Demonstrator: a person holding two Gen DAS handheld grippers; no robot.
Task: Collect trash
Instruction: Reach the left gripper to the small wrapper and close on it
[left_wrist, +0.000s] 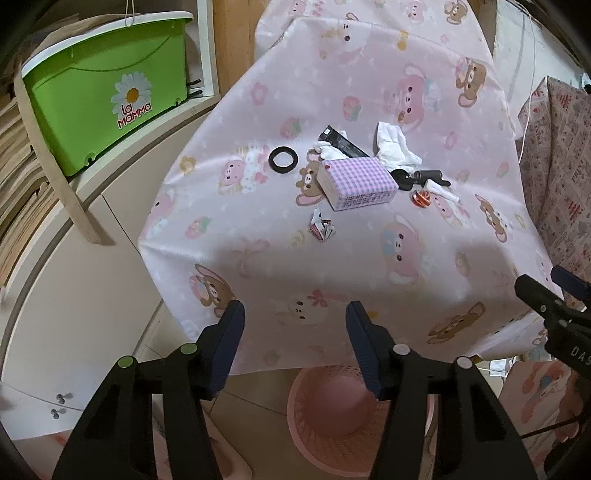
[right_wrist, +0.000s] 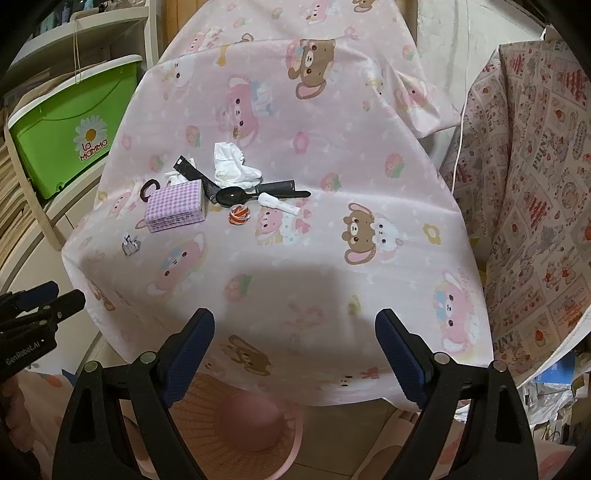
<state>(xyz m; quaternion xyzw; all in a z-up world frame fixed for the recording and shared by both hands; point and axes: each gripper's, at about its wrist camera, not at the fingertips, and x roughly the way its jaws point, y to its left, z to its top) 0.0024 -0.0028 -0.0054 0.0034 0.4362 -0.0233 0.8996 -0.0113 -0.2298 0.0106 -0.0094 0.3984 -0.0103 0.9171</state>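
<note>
Under the tablecloth edge, half-hidden pink basket; both grippers' jaws apart, empty.

Table covered in printed cloth, soft sheen, slightly creased. Tissue: crumpled white paper. Box: matt checked cardboard. Spoon: glossy black plastic. Ring: matt black, rubber-like. Basket: pink perforated plastic. Bin: smooth green plastic.
</note>
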